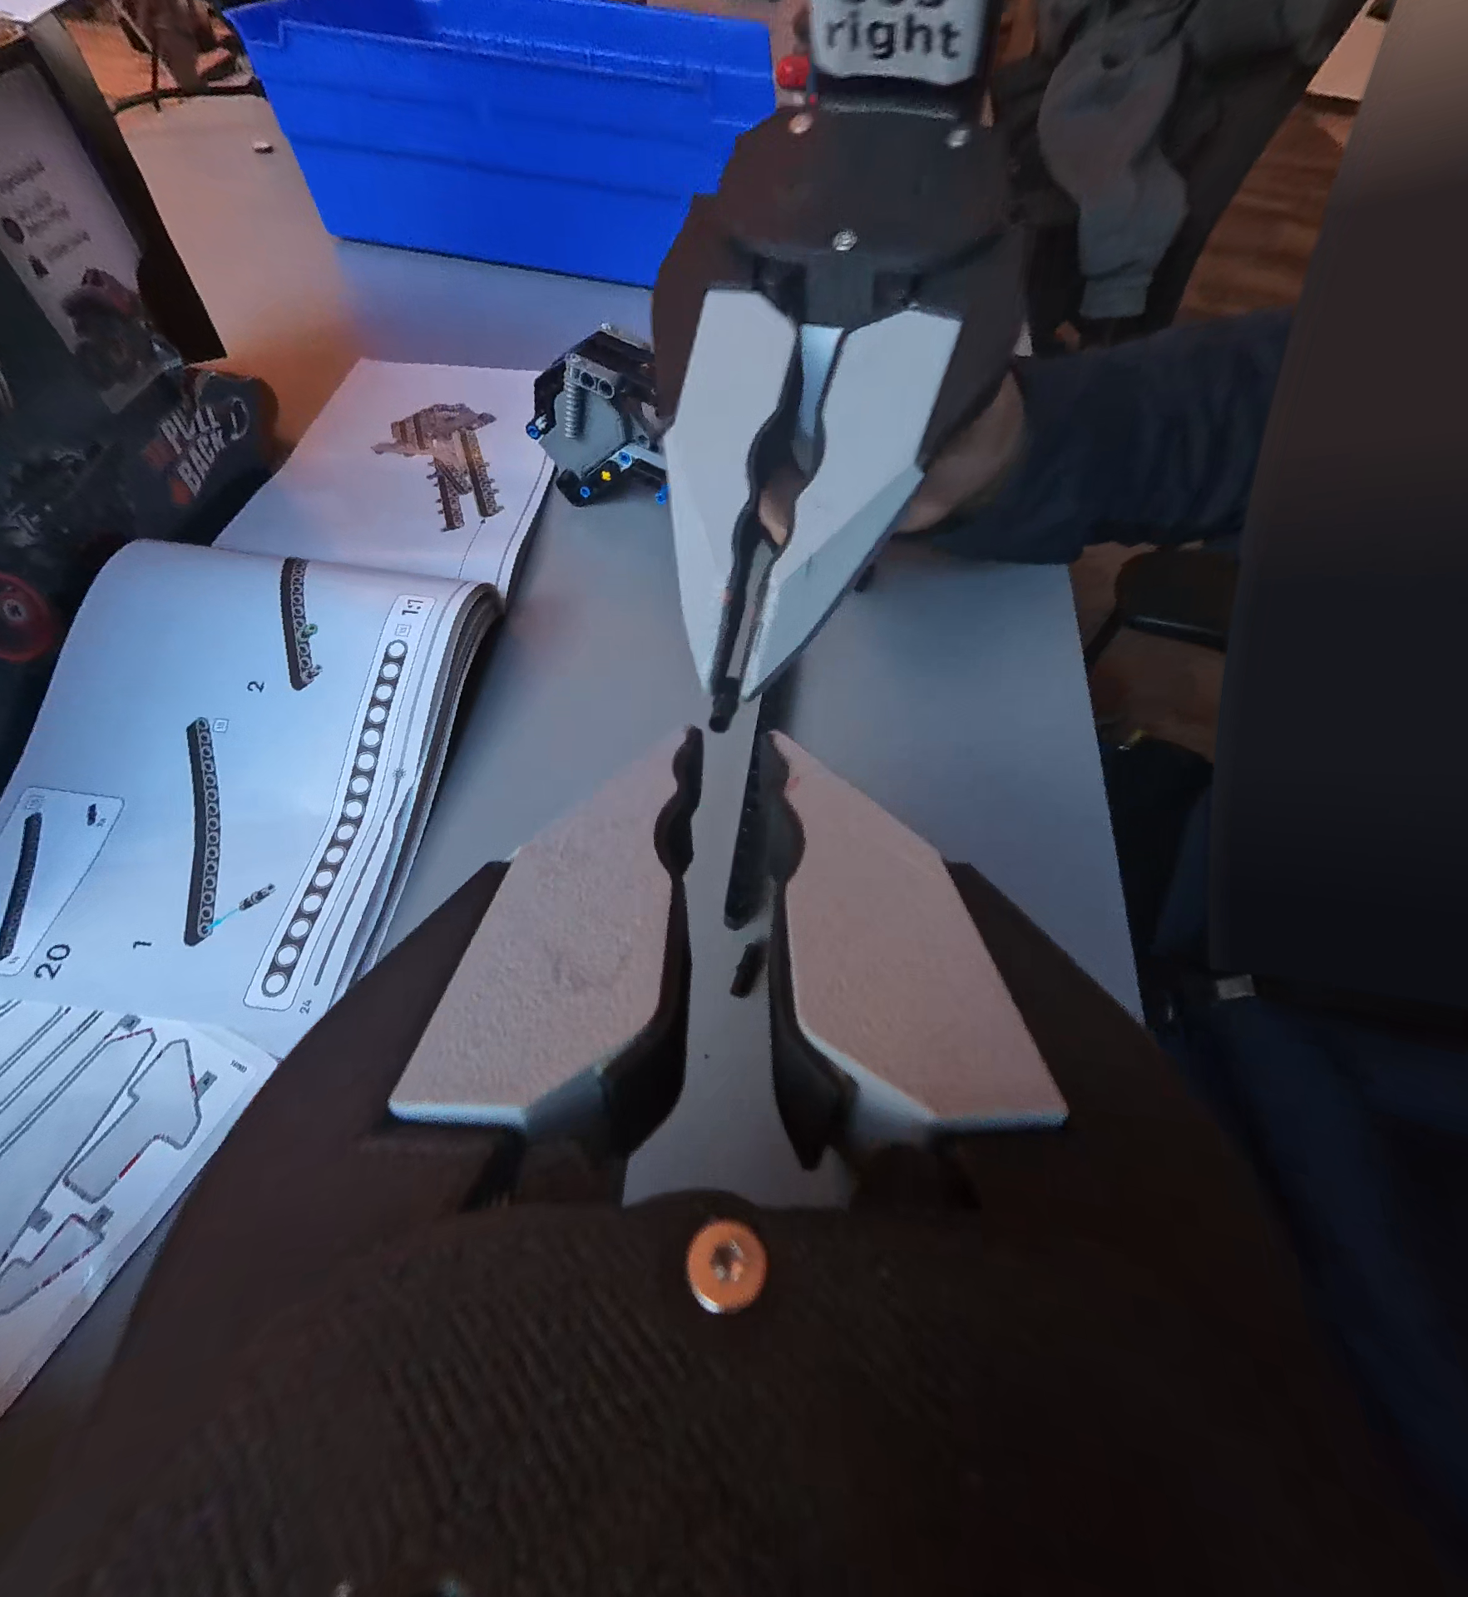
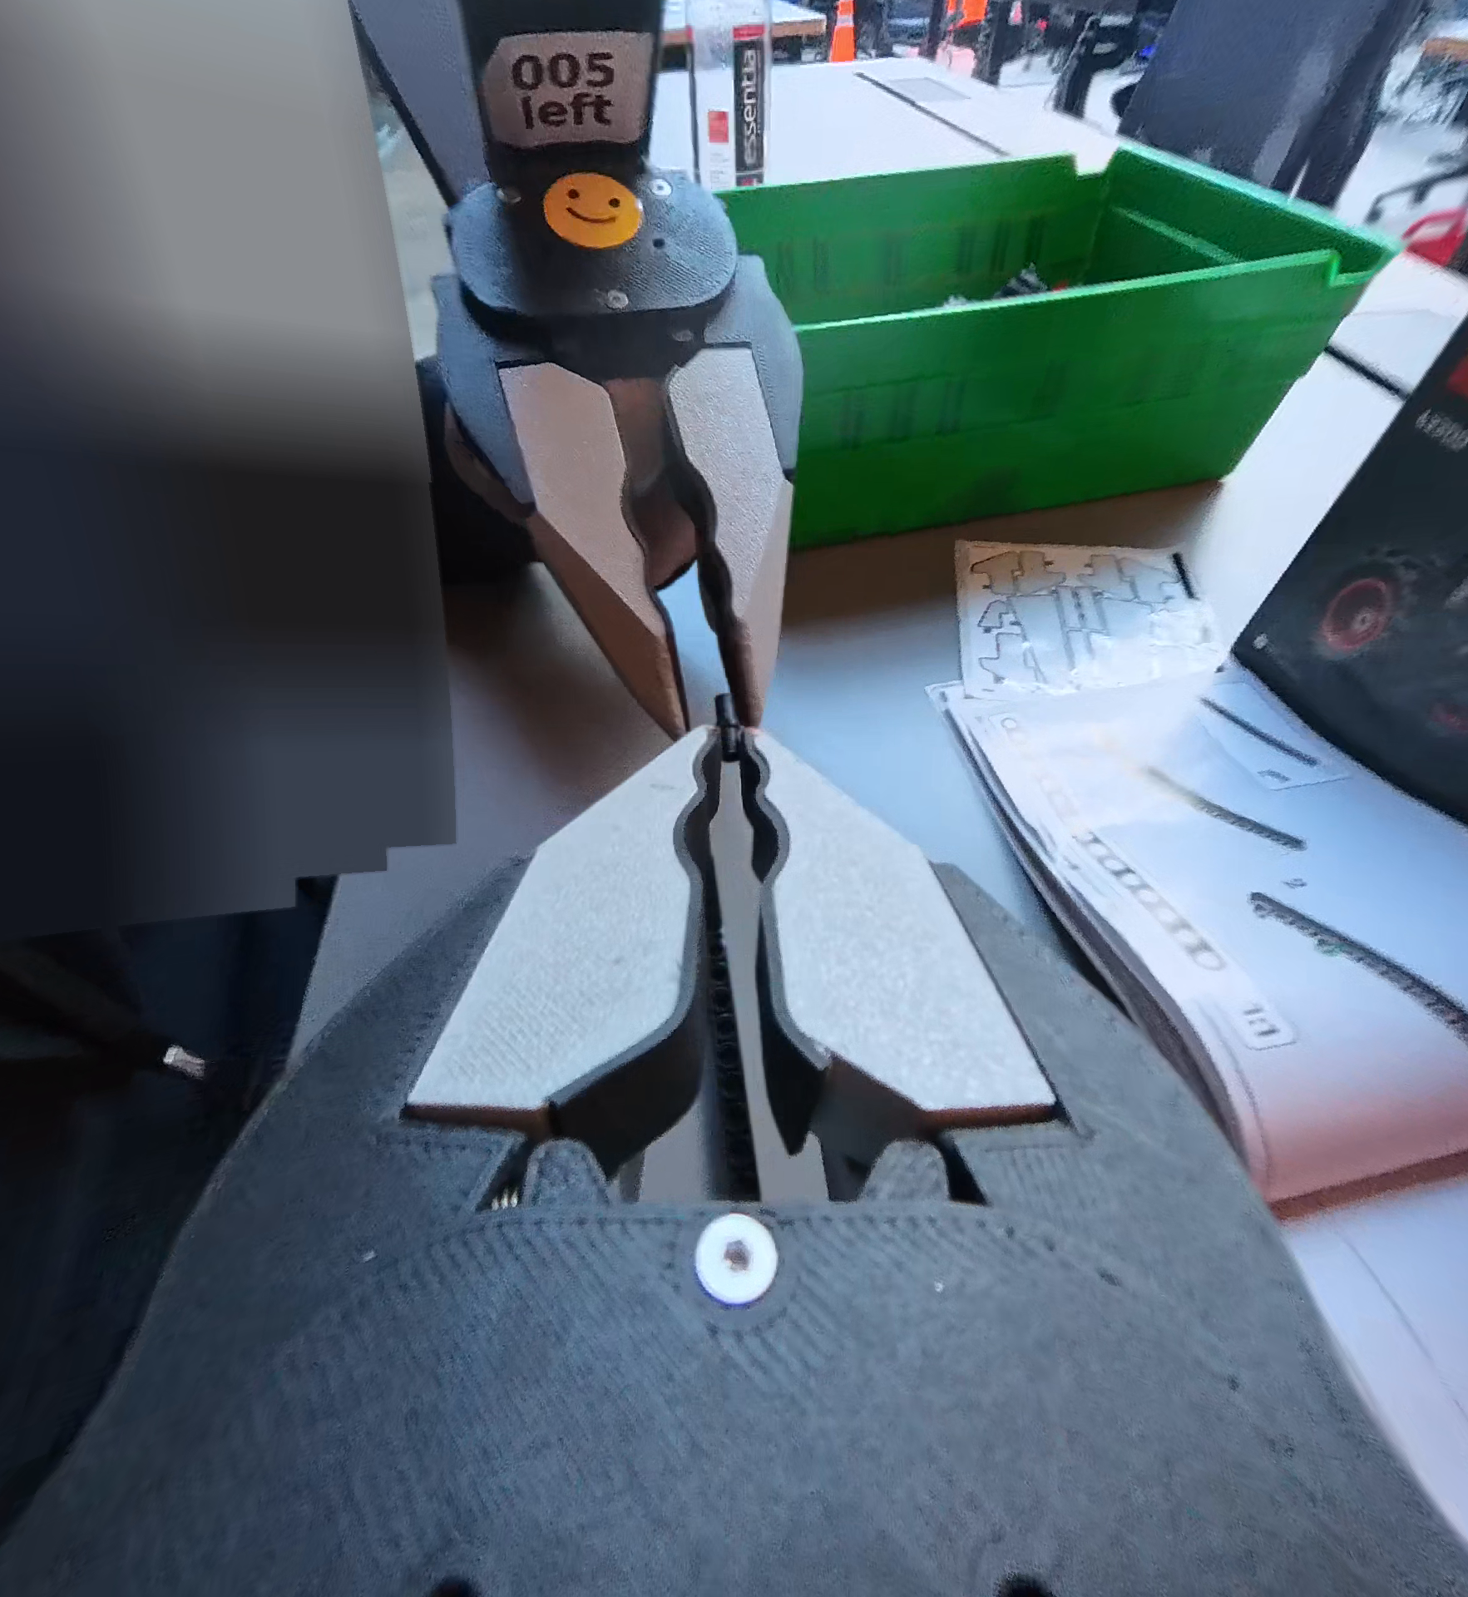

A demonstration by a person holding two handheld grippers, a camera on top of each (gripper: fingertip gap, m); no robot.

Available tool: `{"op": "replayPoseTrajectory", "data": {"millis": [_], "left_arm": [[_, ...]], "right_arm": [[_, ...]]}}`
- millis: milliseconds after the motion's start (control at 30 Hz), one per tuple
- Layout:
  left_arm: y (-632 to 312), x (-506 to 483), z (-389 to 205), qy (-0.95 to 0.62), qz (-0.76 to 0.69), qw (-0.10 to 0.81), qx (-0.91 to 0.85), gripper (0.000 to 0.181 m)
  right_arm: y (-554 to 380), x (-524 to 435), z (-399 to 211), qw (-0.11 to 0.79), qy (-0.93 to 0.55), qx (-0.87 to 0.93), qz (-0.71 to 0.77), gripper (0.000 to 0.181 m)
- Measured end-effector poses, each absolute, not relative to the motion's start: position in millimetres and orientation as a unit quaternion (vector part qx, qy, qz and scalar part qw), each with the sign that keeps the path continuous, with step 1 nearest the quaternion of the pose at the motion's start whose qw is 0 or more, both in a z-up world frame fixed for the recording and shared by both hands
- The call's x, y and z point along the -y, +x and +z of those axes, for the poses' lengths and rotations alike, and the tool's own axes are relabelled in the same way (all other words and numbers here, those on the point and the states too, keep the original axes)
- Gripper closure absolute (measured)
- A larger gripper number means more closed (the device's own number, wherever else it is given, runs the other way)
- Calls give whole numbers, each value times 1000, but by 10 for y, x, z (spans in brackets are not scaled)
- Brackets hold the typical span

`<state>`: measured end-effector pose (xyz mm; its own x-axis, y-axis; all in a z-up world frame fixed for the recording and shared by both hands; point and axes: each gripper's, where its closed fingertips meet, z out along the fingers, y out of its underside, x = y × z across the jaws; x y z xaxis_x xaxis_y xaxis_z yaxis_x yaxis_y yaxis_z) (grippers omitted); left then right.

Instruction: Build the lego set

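1. Lego beam [image 1: 747, 830], long and black with holes, lies on the counter [image 1: 929, 691] under both grippers, partly hidden by the left gripper's right finger.
2. Right gripper [image 2: 726, 743] has its fingers nearly closed, pinching a small black pin [image 2: 724, 724] at the tips.
3. Left gripper [image 1: 730, 739] faces it tip to tip, fingers narrowly apart, nothing between them.
4. Another pin [image 1: 743, 968] sits near the beam's near end.
5. Open manual [image 1: 220, 778] is on the left, half-built model [image 1: 600, 423] beyond it, blue bin [image 1: 497, 130] at the far side.
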<state>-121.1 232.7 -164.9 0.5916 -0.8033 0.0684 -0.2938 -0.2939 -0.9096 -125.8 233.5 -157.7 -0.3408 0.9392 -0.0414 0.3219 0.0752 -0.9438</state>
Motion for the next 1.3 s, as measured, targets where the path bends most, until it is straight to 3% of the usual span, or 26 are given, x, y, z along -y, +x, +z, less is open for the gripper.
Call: {"op": "replayPoseTrajectory", "data": {"millis": [400,767,900,1300], "left_arm": [[-1169,-2274,-1560,-744,-345,461,-339,171],[-1175,-2245,-1497,-735,-380,456,-329,181],[-1181,-2252,-1491,-735,-382,456,-326,172],[-1161,-2256,-1495,-734,-401,447,-317,167]], "right_arm": [[-1258,-2282,-1491,590,-311,721,189,180],[-1254,-2256,-1513,595,-302,725,171,180],[-1243,-2253,-1480,601,-300,721,173,180],[-1183,-2205,-1319,584,-318,698,267,180]]}}
